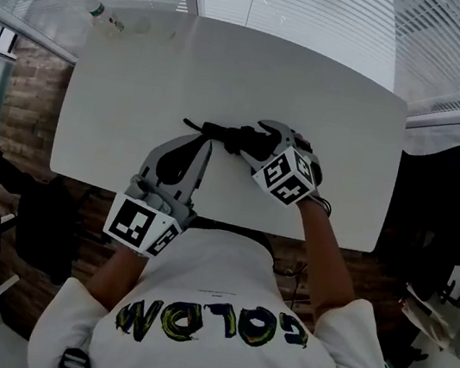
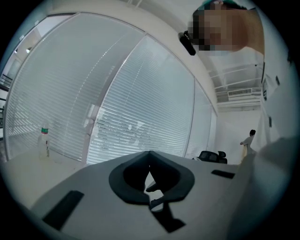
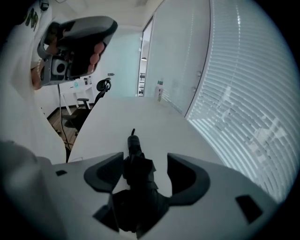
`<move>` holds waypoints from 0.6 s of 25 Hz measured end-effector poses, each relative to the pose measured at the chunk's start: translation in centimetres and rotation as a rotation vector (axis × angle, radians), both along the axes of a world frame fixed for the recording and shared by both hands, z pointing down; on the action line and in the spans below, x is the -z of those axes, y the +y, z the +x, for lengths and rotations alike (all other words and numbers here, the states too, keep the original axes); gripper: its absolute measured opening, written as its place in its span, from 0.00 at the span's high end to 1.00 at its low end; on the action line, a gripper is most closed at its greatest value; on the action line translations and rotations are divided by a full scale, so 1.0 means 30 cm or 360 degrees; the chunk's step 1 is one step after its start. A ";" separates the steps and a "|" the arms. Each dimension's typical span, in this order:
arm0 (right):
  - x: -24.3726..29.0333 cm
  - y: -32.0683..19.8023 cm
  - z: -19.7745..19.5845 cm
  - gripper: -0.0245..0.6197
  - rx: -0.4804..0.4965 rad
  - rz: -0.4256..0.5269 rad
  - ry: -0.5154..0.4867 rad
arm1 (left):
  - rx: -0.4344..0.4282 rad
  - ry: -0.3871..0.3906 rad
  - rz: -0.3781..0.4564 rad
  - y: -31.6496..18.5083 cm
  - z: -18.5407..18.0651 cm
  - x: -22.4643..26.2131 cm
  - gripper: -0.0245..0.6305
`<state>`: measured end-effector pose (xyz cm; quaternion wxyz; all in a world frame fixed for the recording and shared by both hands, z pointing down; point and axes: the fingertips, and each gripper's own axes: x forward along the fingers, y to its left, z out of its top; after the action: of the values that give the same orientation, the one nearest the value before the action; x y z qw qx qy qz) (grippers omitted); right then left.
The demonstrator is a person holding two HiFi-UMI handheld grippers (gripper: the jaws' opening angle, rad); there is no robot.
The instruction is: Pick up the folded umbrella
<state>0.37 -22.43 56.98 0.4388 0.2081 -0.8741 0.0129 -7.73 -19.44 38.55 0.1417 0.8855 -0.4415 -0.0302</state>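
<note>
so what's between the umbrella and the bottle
Nothing, just bare white table between the folded umbrella and the bottle; the head view shows it.

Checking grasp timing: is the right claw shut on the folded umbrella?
Open: the right claw straddles the umbrella, with table showing beside it.

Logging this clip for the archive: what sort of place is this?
Probably an office meeting room: a long white table, window blinds, and a black office chair beside it.
</note>
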 end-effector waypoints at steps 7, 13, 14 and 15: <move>-0.193 0.009 -0.005 0.43 0.0194 -0.0164 0.0316 | 0.0031 -0.0005 -0.0008 0.013 -0.023 -0.008 0.95; -0.318 0.009 0.002 0.40 0.0307 -0.0307 0.0502 | 0.0046 -0.0008 -0.0008 0.023 -0.034 -0.007 0.95; -0.324 0.009 -0.002 0.40 0.0324 -0.0334 0.0504 | 0.0047 -0.0007 -0.0007 0.023 -0.034 -0.006 0.95; -0.328 0.011 -0.006 0.39 0.0344 -0.0367 0.0505 | 0.0049 -0.0007 -0.0006 0.023 -0.035 -0.005 0.95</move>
<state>0.19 -22.11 66.83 0.5904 0.0612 -0.8041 0.0328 -8.77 -18.73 38.70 0.1420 0.8784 -0.4554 -0.0296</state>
